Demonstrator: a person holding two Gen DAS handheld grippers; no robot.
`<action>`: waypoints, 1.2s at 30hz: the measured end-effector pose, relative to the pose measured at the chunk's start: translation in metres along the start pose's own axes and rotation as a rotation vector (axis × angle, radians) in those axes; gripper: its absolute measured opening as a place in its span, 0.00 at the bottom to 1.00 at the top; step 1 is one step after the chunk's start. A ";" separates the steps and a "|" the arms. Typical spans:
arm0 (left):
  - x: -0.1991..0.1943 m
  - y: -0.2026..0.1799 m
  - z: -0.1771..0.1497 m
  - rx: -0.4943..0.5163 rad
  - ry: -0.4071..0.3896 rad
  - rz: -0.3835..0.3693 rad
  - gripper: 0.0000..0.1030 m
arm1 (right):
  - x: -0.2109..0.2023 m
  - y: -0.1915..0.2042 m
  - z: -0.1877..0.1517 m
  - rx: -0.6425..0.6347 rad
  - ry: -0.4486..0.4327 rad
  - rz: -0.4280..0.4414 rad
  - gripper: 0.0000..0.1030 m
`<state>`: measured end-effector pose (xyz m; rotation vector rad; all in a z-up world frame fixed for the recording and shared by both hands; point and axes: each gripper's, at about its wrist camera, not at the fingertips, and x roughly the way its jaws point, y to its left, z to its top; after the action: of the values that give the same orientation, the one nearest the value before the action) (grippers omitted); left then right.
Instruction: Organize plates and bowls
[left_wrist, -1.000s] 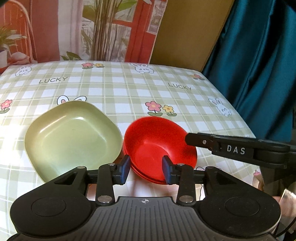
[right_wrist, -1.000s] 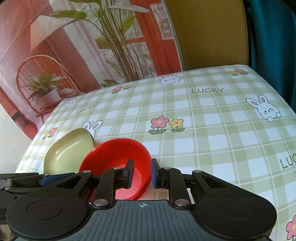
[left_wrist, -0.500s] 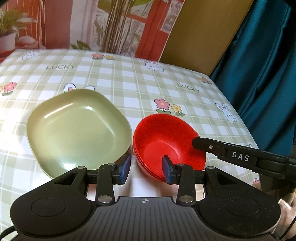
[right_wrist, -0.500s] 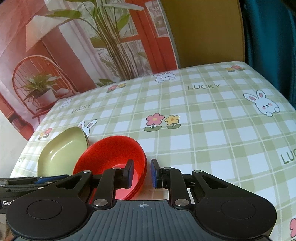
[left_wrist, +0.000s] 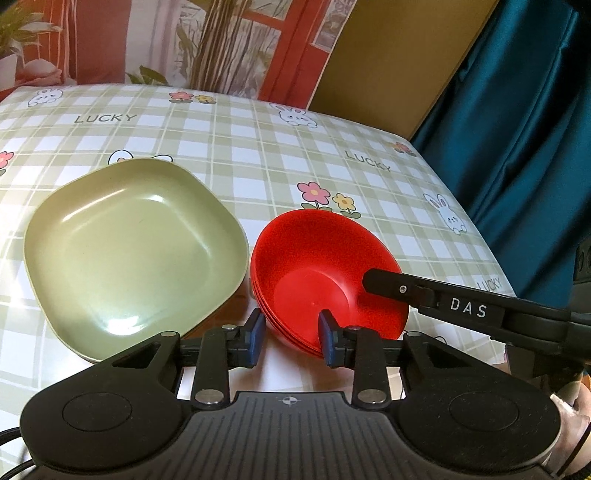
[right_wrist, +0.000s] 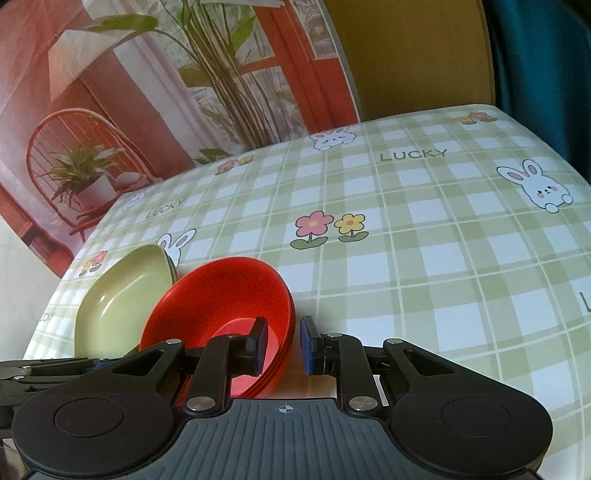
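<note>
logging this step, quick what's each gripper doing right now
left gripper: open, jaws straddling the near rim of the red bowls
right gripper: open, rim between its jaws, no visible clamp

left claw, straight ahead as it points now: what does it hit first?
Most likely the near rim of the red bowl stack, which already sits between the left claw's open fingers. Depth is unclear; the green plate lies off to the side.

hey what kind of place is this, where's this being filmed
Probably a staged home-style dining set, not a real room: a table under a checked bunny tablecloth, a printed backdrop of a chair and plants behind it, and a green plate beside stacked red bowls.
</note>
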<state>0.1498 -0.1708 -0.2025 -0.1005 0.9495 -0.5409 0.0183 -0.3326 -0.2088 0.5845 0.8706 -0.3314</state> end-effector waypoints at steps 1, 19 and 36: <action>0.000 0.000 -0.001 0.000 -0.001 0.000 0.32 | 0.000 0.001 0.000 -0.002 0.001 0.000 0.18; -0.001 -0.002 -0.002 0.004 -0.003 0.000 0.32 | -0.001 0.003 -0.001 -0.013 0.000 -0.004 0.17; -0.010 -0.002 0.001 0.009 -0.026 -0.018 0.32 | -0.012 0.009 0.008 -0.034 -0.020 -0.020 0.17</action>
<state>0.1455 -0.1684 -0.1937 -0.1077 0.9213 -0.5594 0.0206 -0.3298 -0.1921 0.5402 0.8617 -0.3392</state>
